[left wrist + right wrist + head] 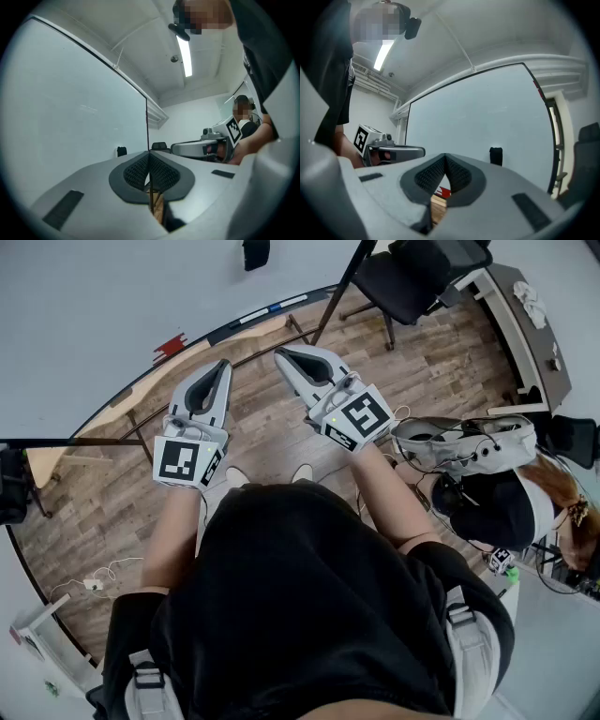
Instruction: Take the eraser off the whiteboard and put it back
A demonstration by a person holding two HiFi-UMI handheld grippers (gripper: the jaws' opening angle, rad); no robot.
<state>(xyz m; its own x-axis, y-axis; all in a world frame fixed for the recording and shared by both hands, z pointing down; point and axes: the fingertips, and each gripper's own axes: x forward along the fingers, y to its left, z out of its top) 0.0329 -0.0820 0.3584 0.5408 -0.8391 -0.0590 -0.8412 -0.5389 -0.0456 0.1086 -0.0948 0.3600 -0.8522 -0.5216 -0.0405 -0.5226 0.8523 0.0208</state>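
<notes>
My left hand-held gripper (pixel 223 365) and my right hand-held gripper (pixel 279 354) are both clenched, jaw tips together, with nothing between them. I hold them level, side by side, pointing at the large white whiteboard (pixel 94 306). The small black rectangular eraser (pixel 255 253) sits on the whiteboard's face, far ahead and well apart from both hand-held grippers.

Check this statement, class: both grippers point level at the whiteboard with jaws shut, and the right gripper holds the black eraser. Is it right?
No. The right gripper holds nothing: the right gripper view shows its jaws shut on each other, with the black eraser on the whiteboard. The left gripper is likewise shut, and both point level.
</notes>
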